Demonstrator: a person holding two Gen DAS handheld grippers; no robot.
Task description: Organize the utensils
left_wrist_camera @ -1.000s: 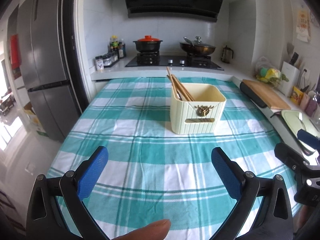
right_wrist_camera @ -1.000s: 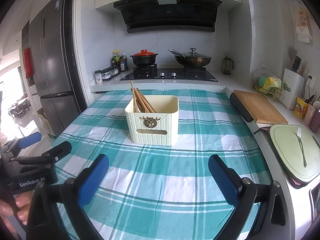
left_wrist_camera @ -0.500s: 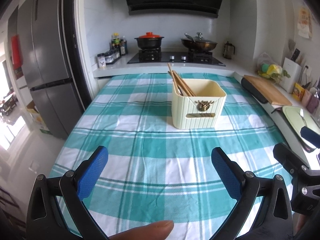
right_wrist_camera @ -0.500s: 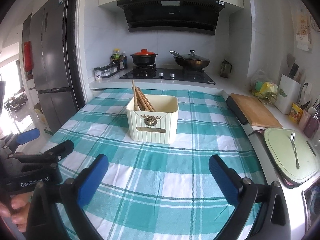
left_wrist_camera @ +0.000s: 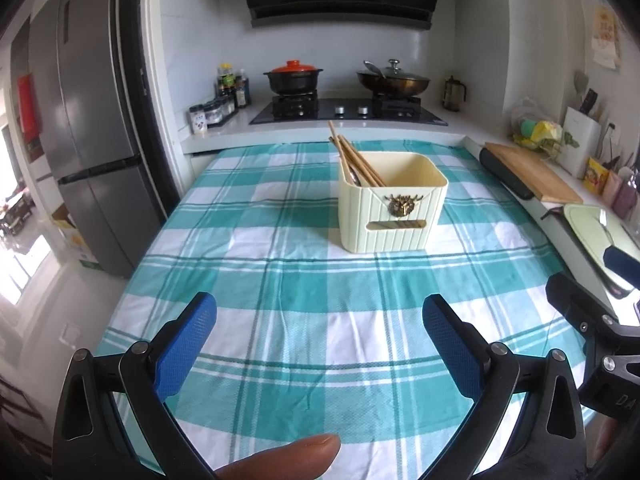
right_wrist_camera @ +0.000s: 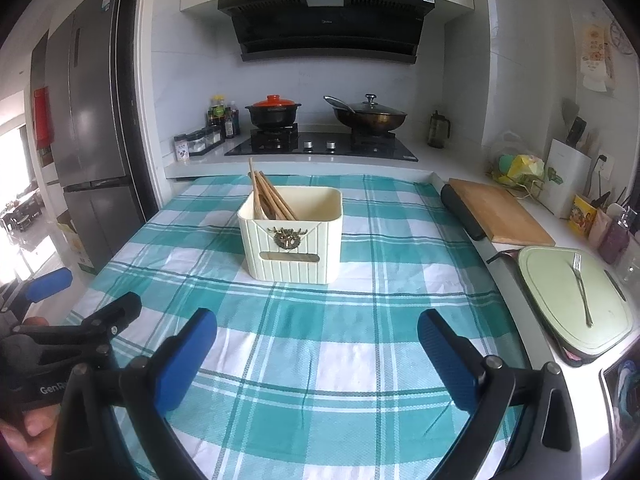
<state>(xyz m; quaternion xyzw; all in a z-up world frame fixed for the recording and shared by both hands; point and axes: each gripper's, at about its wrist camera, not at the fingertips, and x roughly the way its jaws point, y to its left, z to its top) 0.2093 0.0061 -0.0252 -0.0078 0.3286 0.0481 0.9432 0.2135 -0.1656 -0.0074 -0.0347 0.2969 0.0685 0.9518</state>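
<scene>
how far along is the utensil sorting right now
Done: the chopsticks already stand in the cream holder on the checked cloth. In hand: nothing; the left gripper and right gripper are both open and empty. Left: a fork lies on the green board to the right, outside the holder.

Teal-white plaid cloth [left_wrist_camera: 304, 288], cream holder [left_wrist_camera: 390, 216]

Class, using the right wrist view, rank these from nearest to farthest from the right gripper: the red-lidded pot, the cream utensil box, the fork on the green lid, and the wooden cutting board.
1. Fork: right of the right gripper, lying on the green lid.
2. Cream utensil box: straight ahead, mid-table; close to the fork's rank.
3. Wooden cutting board: far right counter.
4. Red-lidded pot: on the stove at the back.
</scene>
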